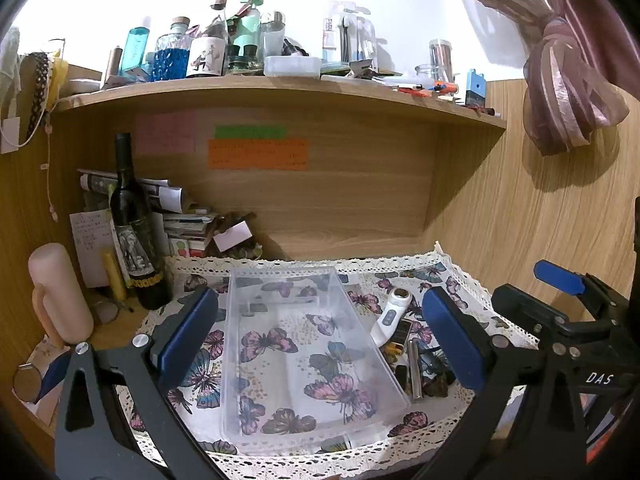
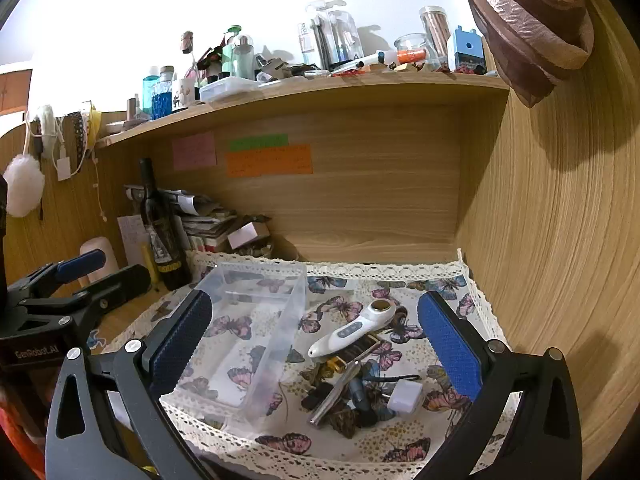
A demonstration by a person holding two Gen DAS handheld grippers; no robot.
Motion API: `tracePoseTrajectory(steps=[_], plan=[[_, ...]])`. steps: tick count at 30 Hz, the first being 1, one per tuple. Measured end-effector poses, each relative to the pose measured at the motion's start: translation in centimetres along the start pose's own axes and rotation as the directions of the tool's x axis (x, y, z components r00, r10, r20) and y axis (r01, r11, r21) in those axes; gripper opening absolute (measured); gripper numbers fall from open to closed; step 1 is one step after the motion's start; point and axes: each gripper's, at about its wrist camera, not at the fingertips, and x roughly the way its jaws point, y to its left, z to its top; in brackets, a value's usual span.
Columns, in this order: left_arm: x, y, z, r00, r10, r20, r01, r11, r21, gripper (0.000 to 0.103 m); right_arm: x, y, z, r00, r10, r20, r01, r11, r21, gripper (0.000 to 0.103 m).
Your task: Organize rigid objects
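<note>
A clear plastic bin (image 1: 256, 280) lies empty on the butterfly cloth (image 1: 192, 384); it also shows in the right wrist view (image 2: 294, 312). Right of it is a pile of small items: a white handheld device (image 1: 390, 316) (image 2: 352, 332), a metal tube (image 1: 415, 372) (image 2: 334, 398), a white cube-shaped plug (image 2: 406, 396), and dark small pieces (image 2: 344, 420). My left gripper (image 1: 320, 344) is open and empty, hovering above the bin. My right gripper (image 2: 316, 352) is open and empty above the pile.
A dark wine bottle (image 1: 134, 232), a pink cylinder (image 1: 60, 292) and stacked papers (image 1: 180, 216) stand at the back left. A wooden shelf (image 1: 280, 92) crowded with bottles hangs above. A wooden wall (image 2: 560, 240) closes the right side.
</note>
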Motion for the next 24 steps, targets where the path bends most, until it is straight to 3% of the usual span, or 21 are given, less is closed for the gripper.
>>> tracePoseTrajectory(steps=[24], plan=[[0.3, -0.1, -0.33, 1.0, -0.019, -0.008, 0.019, 1.0, -0.001, 0.103, -0.11, 0.01, 0.03, 1.0, 0.0, 0.004, 0.0, 1.0, 0.001, 0.103]])
